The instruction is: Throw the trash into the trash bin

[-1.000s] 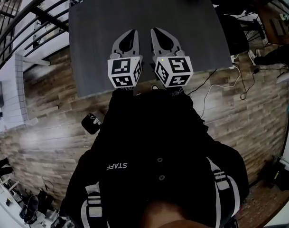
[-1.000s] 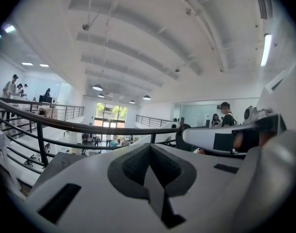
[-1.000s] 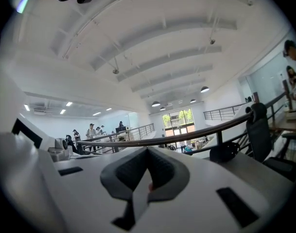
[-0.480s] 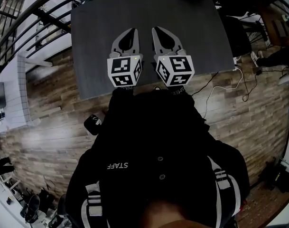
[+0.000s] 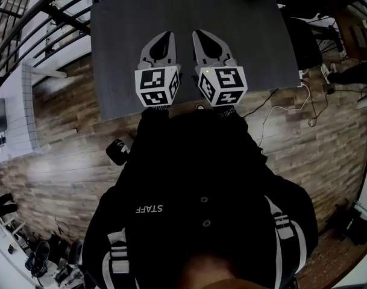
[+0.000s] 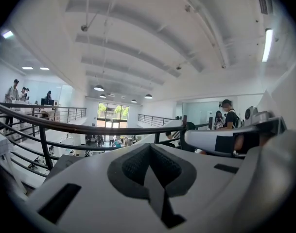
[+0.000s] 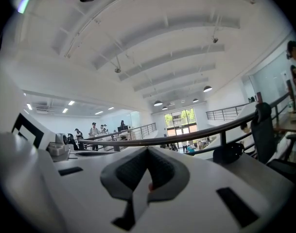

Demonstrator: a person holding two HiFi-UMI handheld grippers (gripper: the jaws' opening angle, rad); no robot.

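No trash and no trash bin appear in any view. In the head view my left gripper [image 5: 161,38] and right gripper [image 5: 201,37] hover side by side over the near half of a grey table [image 5: 249,35], pointing away from me. Each carries its marker cube close to my chest. Both are shut, with the jaws pressed together and nothing visible between them. The left gripper view shows the left gripper [image 6: 150,149] closed in front of a black railing [image 6: 89,127]. In the right gripper view the right gripper [image 7: 148,152] is likewise closed.
A wooden floor [image 5: 62,161] surrounds the table. White and black cables [image 5: 279,110] lie on it at the right, and a small black object [image 5: 117,152] sits at the left. A dark chair [image 5: 299,41] stands by the table's right edge. People [image 6: 228,115] stand far off.
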